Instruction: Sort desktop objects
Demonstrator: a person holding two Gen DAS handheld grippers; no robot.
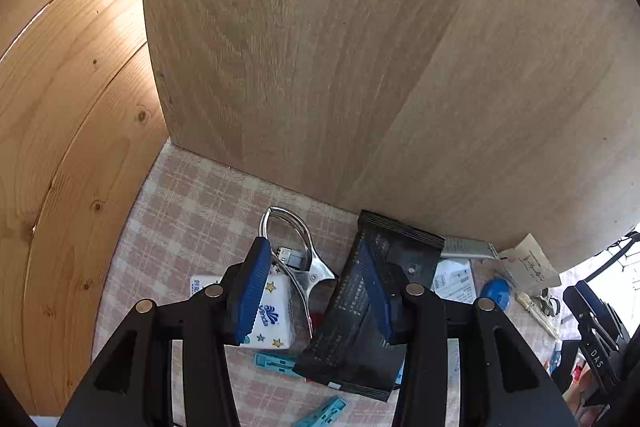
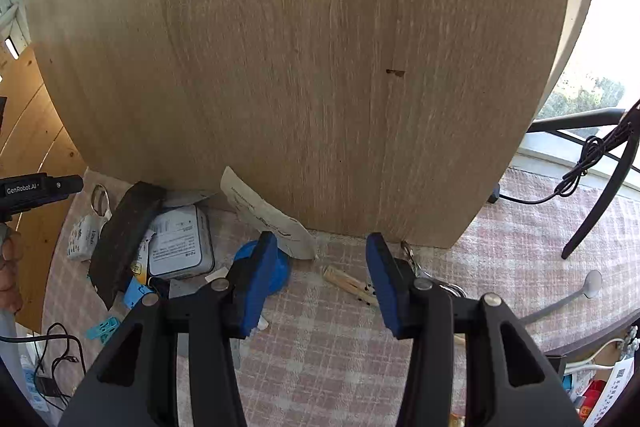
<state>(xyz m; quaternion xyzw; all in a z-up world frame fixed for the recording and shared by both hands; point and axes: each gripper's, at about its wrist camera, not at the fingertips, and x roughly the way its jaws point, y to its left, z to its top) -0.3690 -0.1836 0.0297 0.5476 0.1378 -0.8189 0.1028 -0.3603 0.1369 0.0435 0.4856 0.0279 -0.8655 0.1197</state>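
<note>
My left gripper (image 1: 316, 291) is open above a clutter on the pink checked cloth. Below it lie a white tissue pack with stars (image 1: 276, 323), a silver metal clip tool (image 1: 298, 247) and a black booklet (image 1: 360, 311). Teal clothespins (image 1: 276, 363) lie nearer me. My right gripper (image 2: 320, 283) is open and empty over the cloth. A wooden clothespin (image 2: 348, 285) lies between its fingers, a blue round object (image 2: 276, 267) behind its left finger. The black booklet (image 2: 120, 235), a white labelled tin (image 2: 180, 247) and a paper slip (image 2: 268, 215) lie left.
A tall wooden panel (image 1: 360, 47) stands upright right behind the objects and also shows in the right wrist view (image 2: 300, 67). A pine wall (image 1: 60, 147) is on the left. Keys (image 2: 416, 263), cables (image 2: 580, 171) and a white spoon-like object (image 2: 576, 295) lie right.
</note>
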